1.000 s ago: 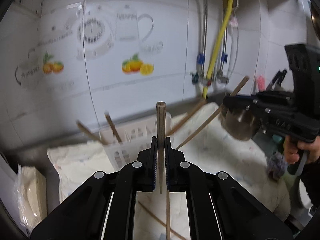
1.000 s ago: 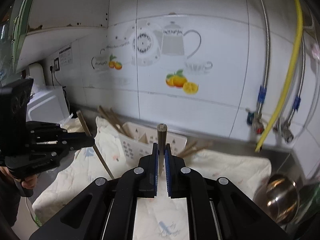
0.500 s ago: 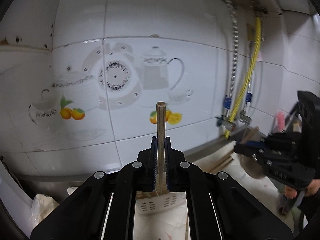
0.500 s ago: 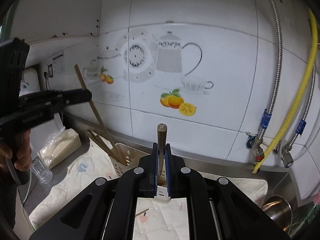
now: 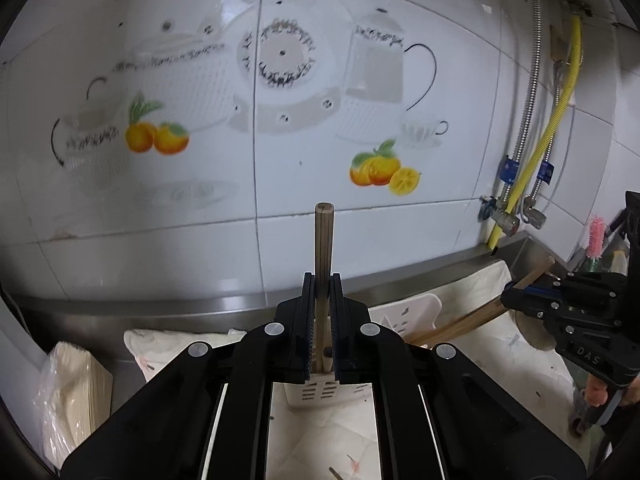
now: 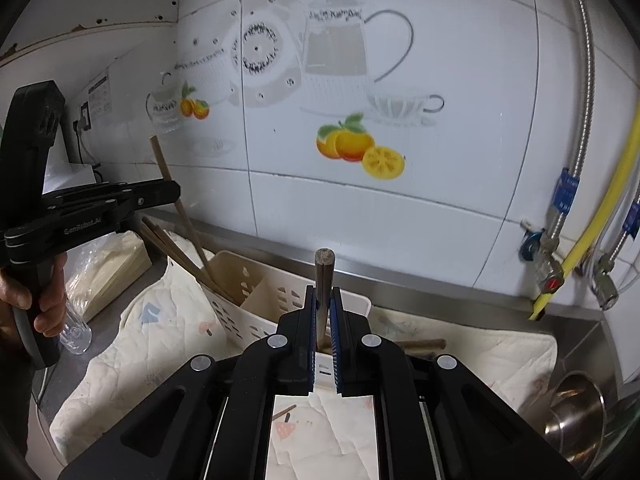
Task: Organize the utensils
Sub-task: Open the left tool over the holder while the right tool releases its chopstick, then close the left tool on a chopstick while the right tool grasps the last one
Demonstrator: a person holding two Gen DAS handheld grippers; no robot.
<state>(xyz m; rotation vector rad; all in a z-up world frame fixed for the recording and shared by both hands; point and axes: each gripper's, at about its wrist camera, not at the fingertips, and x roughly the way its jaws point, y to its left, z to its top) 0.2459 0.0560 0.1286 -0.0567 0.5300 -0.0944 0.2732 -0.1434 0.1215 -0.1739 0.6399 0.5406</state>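
My left gripper (image 5: 322, 280) is shut on a wooden chopstick (image 5: 322, 236) that stands upright, its lower end down in the left part of the white slotted utensil basket (image 5: 404, 316). From the right wrist view that gripper (image 6: 172, 192) holds its chopstick (image 6: 182, 212) over the basket's left compartment (image 6: 228, 268), where several chopsticks lean. My right gripper (image 6: 323, 294) is shut on another wooden chopstick (image 6: 323, 276), upright over the basket's right side (image 6: 352, 304). In the left wrist view it (image 5: 508, 298) sits at right, chopstick (image 5: 476, 316) slanting toward the basket.
A white quilted cloth (image 6: 132, 344) covers the steel counter under the basket. A bag of pale sheets (image 5: 72, 388) lies at left. A steel bowl (image 6: 576, 416) sits at right. Yellow hose (image 6: 600, 208) and valves hang on the tiled wall. Loose chopsticks (image 6: 420, 345) lie behind the basket.
Both grippers have moved in toward the wall and down over the basket. The left chopstick's lower end has gone into the basket's left compartment; the right one now hangs over the right side.
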